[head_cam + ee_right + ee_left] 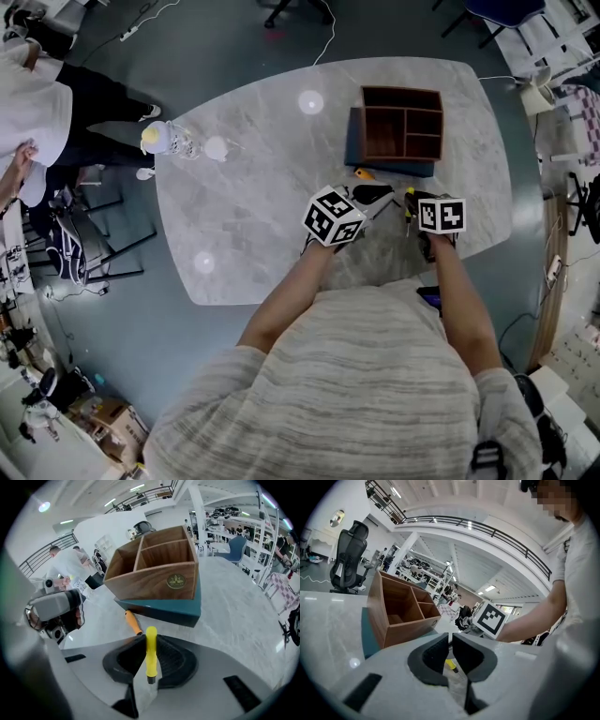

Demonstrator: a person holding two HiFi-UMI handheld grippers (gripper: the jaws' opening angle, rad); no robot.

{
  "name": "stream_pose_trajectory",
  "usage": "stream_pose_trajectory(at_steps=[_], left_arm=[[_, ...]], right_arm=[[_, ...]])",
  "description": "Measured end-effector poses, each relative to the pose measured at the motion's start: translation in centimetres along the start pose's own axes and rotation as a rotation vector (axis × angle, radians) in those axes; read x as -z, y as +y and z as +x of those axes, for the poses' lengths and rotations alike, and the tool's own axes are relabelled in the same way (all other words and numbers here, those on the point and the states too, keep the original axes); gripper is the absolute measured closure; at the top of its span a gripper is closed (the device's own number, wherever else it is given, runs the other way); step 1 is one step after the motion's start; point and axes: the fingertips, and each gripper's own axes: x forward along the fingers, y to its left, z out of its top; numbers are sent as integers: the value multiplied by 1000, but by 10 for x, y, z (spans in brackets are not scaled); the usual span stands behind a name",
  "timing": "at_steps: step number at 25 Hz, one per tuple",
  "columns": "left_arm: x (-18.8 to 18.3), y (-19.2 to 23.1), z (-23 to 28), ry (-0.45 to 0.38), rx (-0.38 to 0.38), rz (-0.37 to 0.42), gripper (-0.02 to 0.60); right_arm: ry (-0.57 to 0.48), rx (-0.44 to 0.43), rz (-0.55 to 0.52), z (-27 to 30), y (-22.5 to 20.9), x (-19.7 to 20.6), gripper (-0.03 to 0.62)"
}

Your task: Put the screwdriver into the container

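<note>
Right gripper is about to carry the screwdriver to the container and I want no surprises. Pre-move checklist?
1. Grip: the right gripper has its jaws closed on the yellow screwdriver at the handle: ok.
2. Target: the container stands upright with its top open, and its compartments look empty in the head view: ok.
3. Path: an orange-handled tool lies on the table in front of the container's teal base. Clearance above it: cannot tell.
4. Left gripper: jaws close together, holding nothing, beside the right one: ok.
5. Screwdriver length against compartment size: cannot tell.
</note>
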Motion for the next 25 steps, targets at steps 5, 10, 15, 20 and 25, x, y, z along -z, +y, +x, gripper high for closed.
stream_pose_trajectory(at_steps=[5, 10, 15, 20, 25], left_arm=[[-4, -10, -5, -6, -9, 13, 545], [-10, -14, -8, -21, -30, 11, 545], [-21, -16, -14, -40, -63, 6, 545], [-33, -19, -15, -60, -80, 1, 545], [-41, -22, -14, -67, -78, 17, 545]], right_arm=[[-98, -40, -63, -26, 20, -21, 528], [-167, -64, -101, -49, 31, -35, 530], [-268, -107, -82, -78, 38, -60, 530], [-382, -133, -80, -107, 42, -95, 530], [-464, -140, -86, -125, 39, -128, 530]])
